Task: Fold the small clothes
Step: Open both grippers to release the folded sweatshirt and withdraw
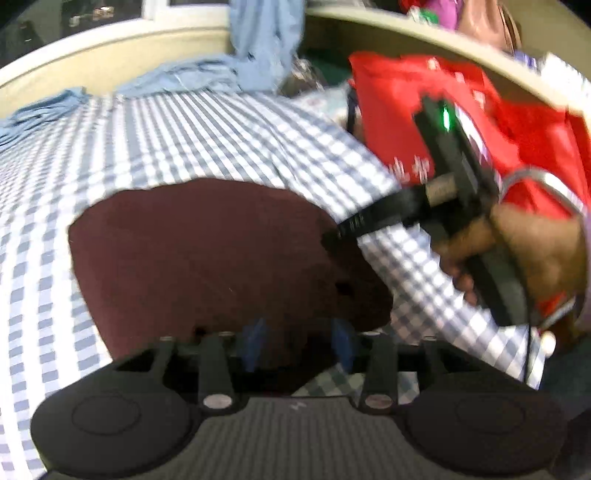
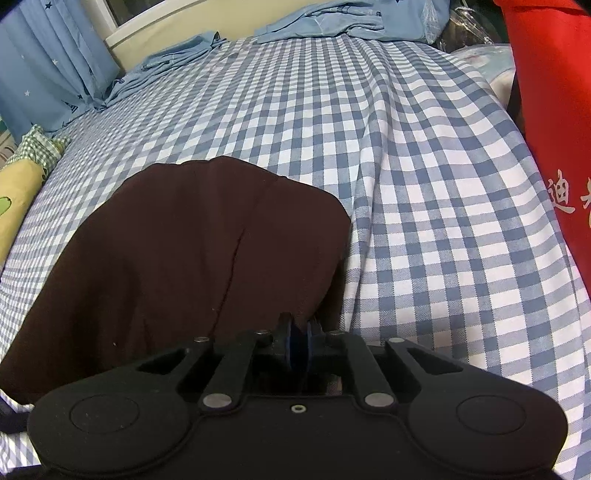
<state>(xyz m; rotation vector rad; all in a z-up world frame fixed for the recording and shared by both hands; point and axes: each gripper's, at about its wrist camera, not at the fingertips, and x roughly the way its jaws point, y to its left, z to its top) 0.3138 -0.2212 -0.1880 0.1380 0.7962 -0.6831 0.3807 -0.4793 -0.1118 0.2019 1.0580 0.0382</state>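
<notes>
Garment: dark maroon cloth lies on the checked bed sheet, near the front edge of the bed, just ahead of both claws.
Shape now: rounded far edge, a crease running down its middle, and what looks like a doubled layer along its right side; it reads as partly folded, though I cannot tell how many layers lie under.
Left claw: blue pads spread apart, the near hem of the garment between them; whether they touch the cloth is unclear, as this view is blurred.
Right claw: pads pressed close together at the garment's near right edge; it seems to pinch the hem, but the cloth inside the pads is hidden.
Right hand: seen from the left camera, gripping its tool beside the garment's right edge.
Progress: by my guess, mid-fold; a first fold looks made, the bundle is not yet compact or squared.
Left to do: likely another fold over, then flattening.
Around: blue clothes lie at the far side of the bed, a red bag to the right.
</notes>
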